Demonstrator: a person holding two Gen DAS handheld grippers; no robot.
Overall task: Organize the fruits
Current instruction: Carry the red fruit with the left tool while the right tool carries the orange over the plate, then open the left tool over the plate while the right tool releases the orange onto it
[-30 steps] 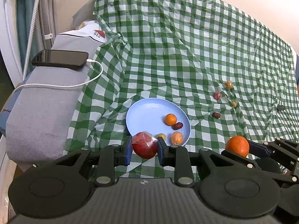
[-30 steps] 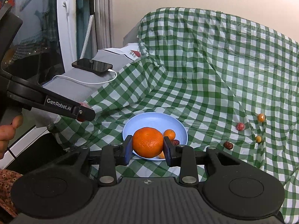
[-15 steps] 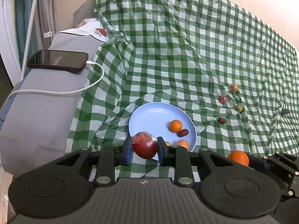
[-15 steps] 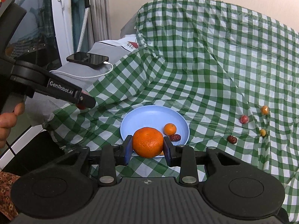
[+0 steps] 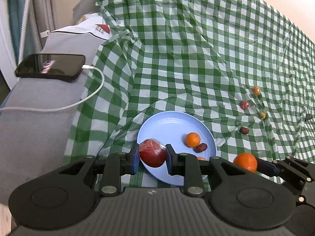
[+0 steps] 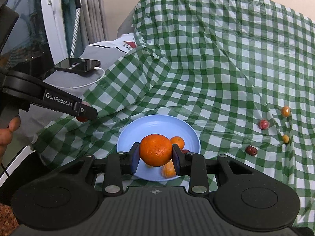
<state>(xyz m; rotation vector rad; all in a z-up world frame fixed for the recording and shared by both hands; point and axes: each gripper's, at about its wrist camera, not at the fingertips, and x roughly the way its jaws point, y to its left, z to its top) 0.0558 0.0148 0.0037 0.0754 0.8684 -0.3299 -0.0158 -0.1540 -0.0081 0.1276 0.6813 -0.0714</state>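
Note:
My left gripper (image 5: 152, 155) is shut on a red plastic-wrapped fruit (image 5: 152, 155), held over the near left rim of a light blue plate (image 5: 167, 125). My right gripper (image 6: 156, 153) is shut on a large orange (image 6: 156, 149), held over the near part of the same plate (image 6: 149, 123). The orange also shows in the left wrist view (image 5: 245, 161). On the plate lie a small orange (image 5: 192, 139), a dark red date (image 5: 201, 147) and another orange fruit (image 6: 169, 170), partly hidden by the right gripper.
The plate sits on a wrinkled green checked cloth (image 5: 187, 59). Several small fruits lie loose on the cloth to the right, such as a red one (image 6: 263, 124) and a date (image 6: 251, 150). A black phone (image 5: 50, 69) on a white cable lies on grey fabric at left.
Both grippers have moved forward over the plate, each still holding its fruit. The plate and loose fruits have not moved.

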